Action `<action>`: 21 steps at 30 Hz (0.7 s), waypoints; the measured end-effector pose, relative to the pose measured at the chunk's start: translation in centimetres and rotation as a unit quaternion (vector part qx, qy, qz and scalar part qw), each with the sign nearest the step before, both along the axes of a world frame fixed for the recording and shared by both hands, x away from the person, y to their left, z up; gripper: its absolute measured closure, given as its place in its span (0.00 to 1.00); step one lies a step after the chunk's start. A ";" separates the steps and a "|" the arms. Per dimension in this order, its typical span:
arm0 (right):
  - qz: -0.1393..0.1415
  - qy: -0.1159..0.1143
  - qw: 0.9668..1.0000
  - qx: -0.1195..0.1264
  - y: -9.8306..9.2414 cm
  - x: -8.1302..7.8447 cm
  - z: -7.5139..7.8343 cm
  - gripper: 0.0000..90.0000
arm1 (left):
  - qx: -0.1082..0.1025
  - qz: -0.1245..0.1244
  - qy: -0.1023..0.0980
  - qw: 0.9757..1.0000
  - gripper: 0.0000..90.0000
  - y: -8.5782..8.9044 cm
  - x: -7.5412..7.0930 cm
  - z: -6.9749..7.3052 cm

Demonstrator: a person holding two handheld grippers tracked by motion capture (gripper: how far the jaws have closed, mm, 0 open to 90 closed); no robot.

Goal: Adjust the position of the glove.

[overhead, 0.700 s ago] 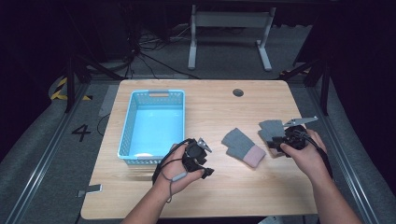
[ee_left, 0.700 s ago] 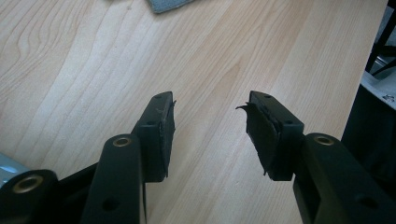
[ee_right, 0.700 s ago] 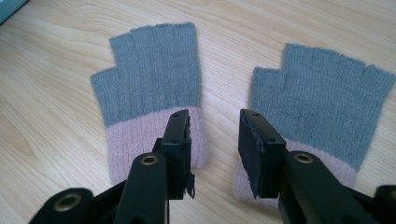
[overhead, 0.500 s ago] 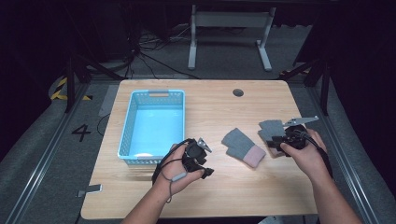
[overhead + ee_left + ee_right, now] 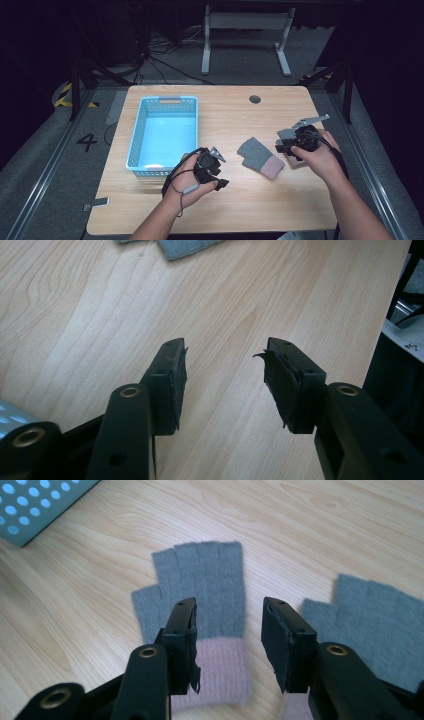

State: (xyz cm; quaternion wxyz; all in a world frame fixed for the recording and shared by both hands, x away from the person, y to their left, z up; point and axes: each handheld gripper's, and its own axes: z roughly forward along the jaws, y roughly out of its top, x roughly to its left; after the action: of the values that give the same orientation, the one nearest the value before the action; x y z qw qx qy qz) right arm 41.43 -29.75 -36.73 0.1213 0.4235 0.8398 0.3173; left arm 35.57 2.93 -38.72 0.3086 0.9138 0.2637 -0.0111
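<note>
A grey fingerless glove with a pink cuff (image 5: 260, 157) lies flat on the wooden table (image 5: 235, 210), right of centre. A second grey glove (image 5: 286, 133) lies just right of it, mostly under my right gripper (image 5: 281, 145). That gripper hovers open above the table, its jaws pointing left. In the right gripper view, the first glove (image 5: 205, 580) lies just beyond the open gripper (image 5: 230, 605), and the second glove (image 5: 370, 615) is to the right. My left gripper (image 5: 220, 171) is open beside the basket, and the left gripper view shows nothing between its jaws (image 5: 225, 347).
A light blue plastic basket (image 5: 135, 135) stands on the left half of the table; its inside looks empty. Its corner (image 5: 30, 505) shows at the top left of the right gripper view. The table's right edge (image 5: 395, 305) is near. A cable hole (image 5: 255, 99) sits at the back.
My right gripper has edged a little to the left, further over the second glove. The left hand and both gloves have stayed put.
</note>
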 end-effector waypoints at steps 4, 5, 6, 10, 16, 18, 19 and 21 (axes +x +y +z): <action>0.010 0.008 1.000 -0.009 1.0 0.9 -0.3 0.61 | -0.002 0.000 0.000 1.000 0.58 0.1 0.0 0.1; 0.011 0.011 1.000 -0.012 1.2 1.1 -0.4 0.60 | -0.003 0.000 0.000 1.000 0.58 0.1 0.0 0.1; 0.016 0.015 1.000 -0.017 1.5 1.5 -0.7 0.60 | -0.003 0.001 0.001 1.000 0.58 0.1 0.1 0.1; 0.029 0.037 0.998 -0.032 2.3 2.4 -1.6 0.58 | -0.003 0.002 0.001 1.000 0.58 0.2 0.1 0.0; 0.038 0.058 0.996 -0.052 3.4 3.2 -3.0 0.56 | -0.004 0.003 0.002 1.000 0.58 0.3 0.1 0.1; 0.038 0.063 0.996 -0.056 3.8 3.3 -3.5 0.55 | -0.005 0.003 0.001 1.000 0.58 0.3 0.1 0.1; 0.038 0.064 0.996 -0.059 3.8 3.4 -3.7 0.55 | -0.005 0.004 0.001 1.000 0.58 0.2 0.1 0.1; 0.038 0.068 0.995 -0.063 4.0 3.5 -4.1 0.55 | -0.004 0.002 0.001 1.000 0.58 0.2 0.1 0.1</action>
State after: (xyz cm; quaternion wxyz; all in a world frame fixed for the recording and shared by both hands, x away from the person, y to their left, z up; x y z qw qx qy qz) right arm 44.94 -25.74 -40.82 0.0781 0.4032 0.8801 0.2382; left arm 35.68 3.18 -38.62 0.3117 0.9120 0.2662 -0.0127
